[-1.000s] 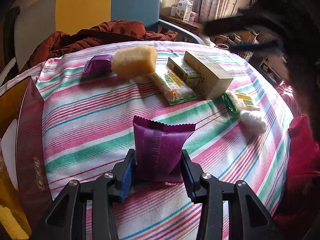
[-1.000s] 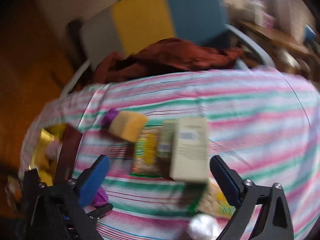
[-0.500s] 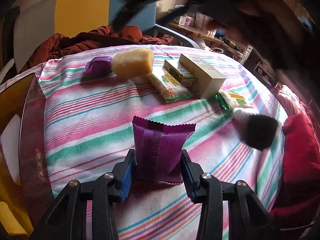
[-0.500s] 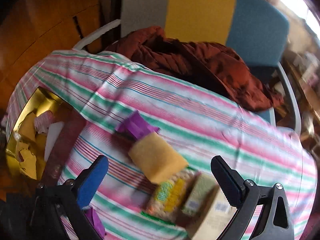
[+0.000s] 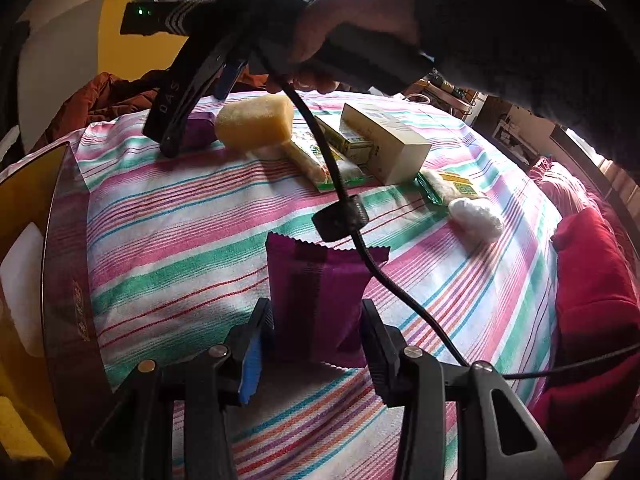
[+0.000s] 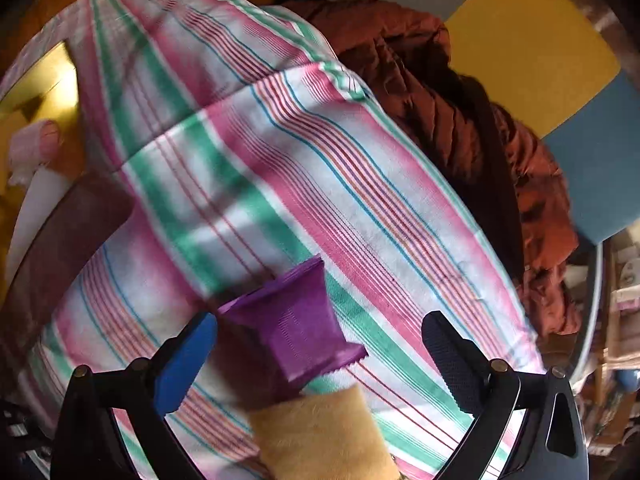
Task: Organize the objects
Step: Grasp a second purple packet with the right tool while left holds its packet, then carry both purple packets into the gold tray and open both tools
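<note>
Letters "DAS" on the right tongs (image 5: 188, 120) arm.

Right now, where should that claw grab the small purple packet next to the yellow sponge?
Probably across the purple packet's puffy middle, coming from above: its crimped ends are thin, and the yellow sponge crowds one end. The right gripper already straddles it, jaws closing.

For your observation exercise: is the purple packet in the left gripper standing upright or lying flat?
Upright: the purple packet stands between the left gripper's pads, serrated edge on top.
</note>
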A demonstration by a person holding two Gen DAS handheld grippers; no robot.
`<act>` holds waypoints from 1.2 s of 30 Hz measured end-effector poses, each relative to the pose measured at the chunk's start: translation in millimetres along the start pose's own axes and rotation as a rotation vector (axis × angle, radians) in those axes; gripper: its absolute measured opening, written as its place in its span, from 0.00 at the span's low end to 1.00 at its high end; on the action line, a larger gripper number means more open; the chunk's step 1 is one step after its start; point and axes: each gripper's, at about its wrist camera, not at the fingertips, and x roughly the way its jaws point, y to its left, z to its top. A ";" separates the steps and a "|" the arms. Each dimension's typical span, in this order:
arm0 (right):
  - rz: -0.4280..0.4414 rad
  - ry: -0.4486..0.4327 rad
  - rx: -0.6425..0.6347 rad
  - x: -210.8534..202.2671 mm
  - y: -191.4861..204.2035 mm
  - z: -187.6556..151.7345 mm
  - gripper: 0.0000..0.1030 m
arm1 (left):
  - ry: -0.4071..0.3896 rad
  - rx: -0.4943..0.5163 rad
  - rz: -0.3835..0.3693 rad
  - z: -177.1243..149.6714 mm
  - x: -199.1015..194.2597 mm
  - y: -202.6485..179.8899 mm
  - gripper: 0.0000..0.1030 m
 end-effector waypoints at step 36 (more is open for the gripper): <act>0.196 -0.448 0.871 -129.9 -1.3 -244.9 0.34 | -0.145 -0.015 0.032 3.3 -88.2 -18.8 0.41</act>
